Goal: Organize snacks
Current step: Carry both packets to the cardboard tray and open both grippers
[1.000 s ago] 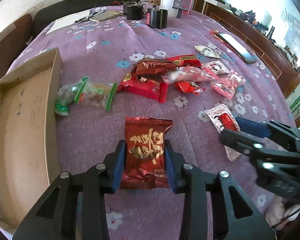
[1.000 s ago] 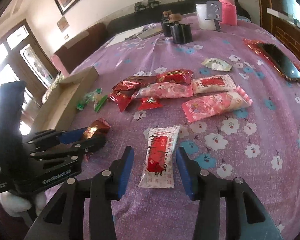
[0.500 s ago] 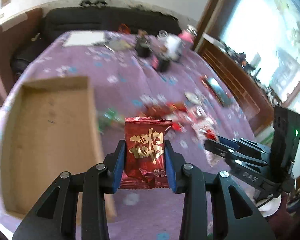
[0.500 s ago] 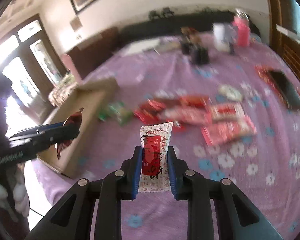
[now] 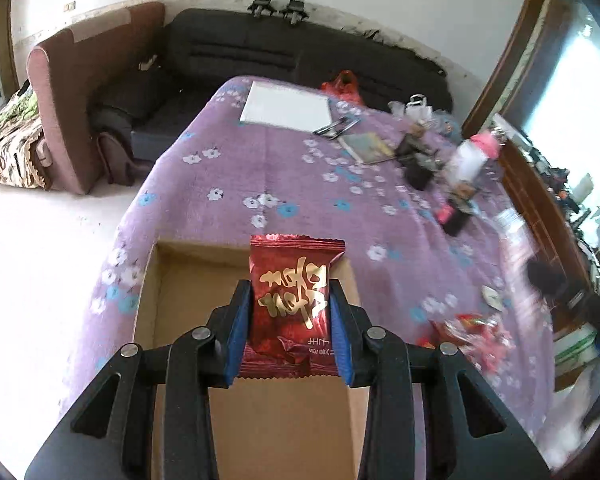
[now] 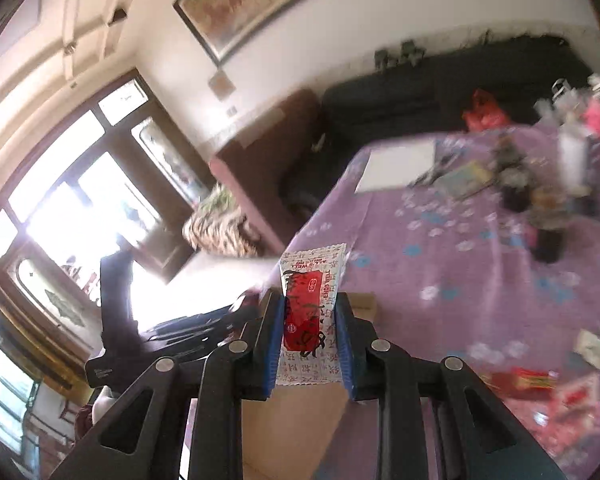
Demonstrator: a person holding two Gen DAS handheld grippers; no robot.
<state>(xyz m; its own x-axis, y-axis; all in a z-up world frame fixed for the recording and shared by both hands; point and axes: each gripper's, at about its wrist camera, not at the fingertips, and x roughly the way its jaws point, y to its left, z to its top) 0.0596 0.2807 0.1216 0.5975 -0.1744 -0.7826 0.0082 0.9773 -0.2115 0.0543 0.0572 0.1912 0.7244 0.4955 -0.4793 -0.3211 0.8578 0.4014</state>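
My left gripper [image 5: 292, 292] is shut on a dark red snack packet with gold lettering [image 5: 294, 304] and holds it above the open cardboard box [image 5: 188, 280]. My right gripper [image 6: 309, 302] is shut on a white snack packet with a red label [image 6: 308, 312], held in the air over the box's corner [image 6: 362, 302]. The left gripper's black body [image 6: 172, 332] shows to the left in the right wrist view. The remaining snacks [image 5: 472, 332] lie blurred on the purple flowered cloth at the right.
The table under the purple cloth [image 5: 300, 184] holds a white sheet [image 5: 286, 106], a booklet [image 5: 366, 148], dark cups [image 5: 418, 164] and a pink bottle [image 5: 480, 152] at the far end. A dark sofa [image 5: 300, 52] stands behind. The table's left edge drops to the floor [image 5: 40, 260].
Both grippers rose and swung left with their packets. The left one now hangs over the box; the right one has come beside it, and the snack pile has slid off to the right.
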